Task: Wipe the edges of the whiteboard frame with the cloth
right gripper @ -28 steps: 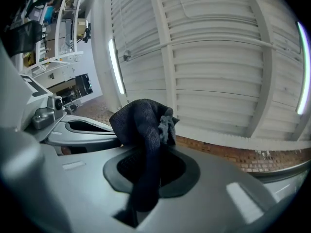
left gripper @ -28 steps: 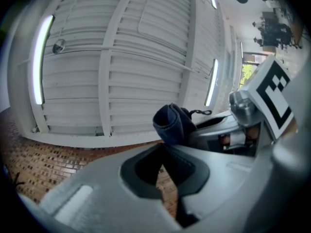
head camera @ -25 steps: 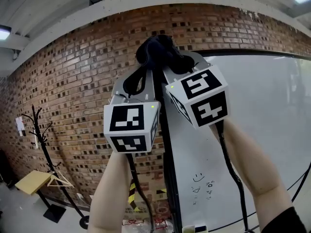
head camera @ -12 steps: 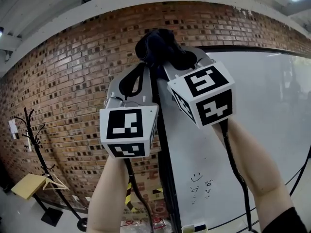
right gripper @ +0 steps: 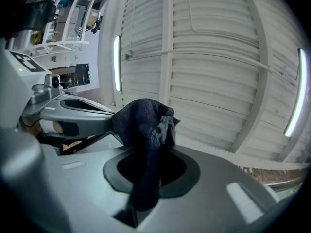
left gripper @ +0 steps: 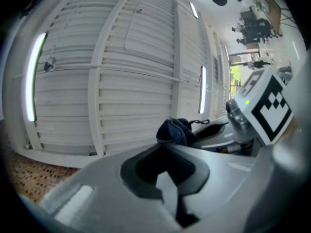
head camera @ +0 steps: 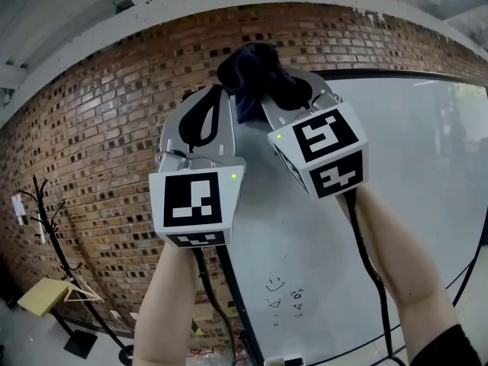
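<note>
A dark cloth (head camera: 255,71) is bunched at the top left corner of the whiteboard (head camera: 396,151), where its black frame (head camera: 235,311) meets the brick wall. My right gripper (head camera: 288,90) is shut on the cloth, which hangs over its jaws in the right gripper view as a dark cloth (right gripper: 146,125) above the right gripper (right gripper: 146,157). My left gripper (head camera: 223,91) is raised beside it, jaws together with nothing between them. In the left gripper view the cloth (left gripper: 172,130) sits just past the left gripper (left gripper: 167,149).
A brick wall (head camera: 91,143) lies left of the board. A black coat stand (head camera: 46,212) and a yellow table (head camera: 42,296) stand low at the left. Small marker doodles (head camera: 286,296) are on the lower board. A white slatted ceiling (left gripper: 121,57) with strip lights is overhead.
The left gripper's cube has dropped lower and to the left. The board's left edge now runs behind the left gripper instead of between the two. The cloth stays at the top corner.
</note>
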Motion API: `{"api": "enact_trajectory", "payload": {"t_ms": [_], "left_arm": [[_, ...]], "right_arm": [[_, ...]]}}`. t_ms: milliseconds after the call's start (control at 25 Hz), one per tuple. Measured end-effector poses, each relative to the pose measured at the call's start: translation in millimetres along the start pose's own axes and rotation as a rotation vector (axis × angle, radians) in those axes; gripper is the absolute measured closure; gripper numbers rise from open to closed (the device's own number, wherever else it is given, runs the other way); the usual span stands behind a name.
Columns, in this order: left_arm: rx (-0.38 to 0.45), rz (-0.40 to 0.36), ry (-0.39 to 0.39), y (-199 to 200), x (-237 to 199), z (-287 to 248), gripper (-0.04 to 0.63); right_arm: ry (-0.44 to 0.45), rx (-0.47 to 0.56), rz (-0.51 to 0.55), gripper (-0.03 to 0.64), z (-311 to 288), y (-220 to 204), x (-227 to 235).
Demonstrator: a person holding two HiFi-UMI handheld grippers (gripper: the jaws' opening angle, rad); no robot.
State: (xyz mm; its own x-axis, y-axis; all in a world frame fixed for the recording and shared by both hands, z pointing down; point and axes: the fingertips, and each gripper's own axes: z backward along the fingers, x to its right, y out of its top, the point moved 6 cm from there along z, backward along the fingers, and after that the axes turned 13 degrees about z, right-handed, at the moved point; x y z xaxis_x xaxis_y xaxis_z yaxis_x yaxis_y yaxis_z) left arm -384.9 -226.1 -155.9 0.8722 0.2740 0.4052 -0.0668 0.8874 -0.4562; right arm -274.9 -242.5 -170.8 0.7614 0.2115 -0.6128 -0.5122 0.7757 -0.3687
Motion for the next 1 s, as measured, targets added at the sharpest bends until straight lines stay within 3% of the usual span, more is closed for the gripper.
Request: {"api": "enact_trajectory", "payload": {"t_ms": [240,360,640,840,1000], "left_arm": [[0.021,-0.011,0.038,-9,46,-30,0.591],[0.019,-0.019,0.033,-10,72,-45,0.591],[-0.006,0.043,0.026,-6,132,-70,0.591],[-0.011,-0.005,0.028,-13,173,-84,0.591],[0.002,0.025,0.031,-14,193,-92,0.591]], "right_arm": [[-0.034,0.045,0.072,0.558,26,-35,35],[-0.041,0.031,0.065,0.558,35,-50,63],[-0.045,0.004,0.094,0.558,68,-85,118],[-0.051,-0.003,0.111,0.558,90,-114,151],[-0.055,-0.015,0.144,0.558,105,-130,173]]}}
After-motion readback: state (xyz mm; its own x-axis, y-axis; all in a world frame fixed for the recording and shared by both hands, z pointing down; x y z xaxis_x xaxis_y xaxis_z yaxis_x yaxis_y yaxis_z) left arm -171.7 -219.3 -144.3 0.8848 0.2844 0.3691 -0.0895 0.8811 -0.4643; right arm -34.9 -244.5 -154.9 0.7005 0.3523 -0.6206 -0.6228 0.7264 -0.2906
